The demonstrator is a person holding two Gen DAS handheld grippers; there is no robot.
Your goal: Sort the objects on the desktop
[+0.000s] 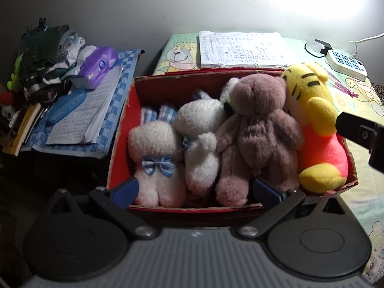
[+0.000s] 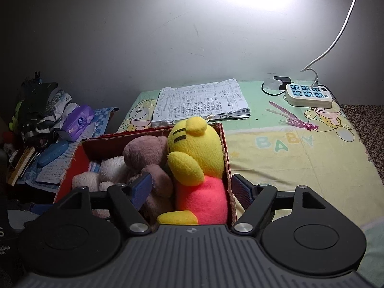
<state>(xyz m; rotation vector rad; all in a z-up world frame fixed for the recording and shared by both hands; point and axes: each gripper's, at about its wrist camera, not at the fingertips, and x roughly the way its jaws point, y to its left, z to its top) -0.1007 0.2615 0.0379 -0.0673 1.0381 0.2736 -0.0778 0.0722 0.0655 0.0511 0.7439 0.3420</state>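
Hovering over the red box (image 1: 120, 144), the left gripper (image 1: 195, 188) has its fingers spread wide, nothing pinched; blue pads (image 1: 127, 189) sit just above the near rim. Between and beyond those fingers the box holds four plush toys side by side: pink-white bunny with blue bow (image 1: 153, 158) nearest the left finger, white plush (image 1: 201, 134) next, brown-mauve teddy (image 1: 259, 129) by the right finger, yellow tiger plush (image 1: 312, 110) outside the right finger at the box's right wall.

Right gripper (image 2: 193, 190) also wide open, pads touching nothing. The yellow tiger in its pink shirt sits between its fingers; left finger (image 2: 141, 189) in front of the teddy, right finger (image 2: 242, 192) just outside the box wall over the baby-print cloth (image 2: 288, 163).

Past the box, ahead of the fingers: stack of handwritten papers (image 2: 201, 103). Far right of the fingers: white power strip (image 2: 309, 94) with cable, pink plastic strips (image 2: 292, 118) near it. Left of the fingers: side table with purple tissue pack (image 1: 98, 67), blue case (image 1: 66, 108), notebook pages, clothes pile.
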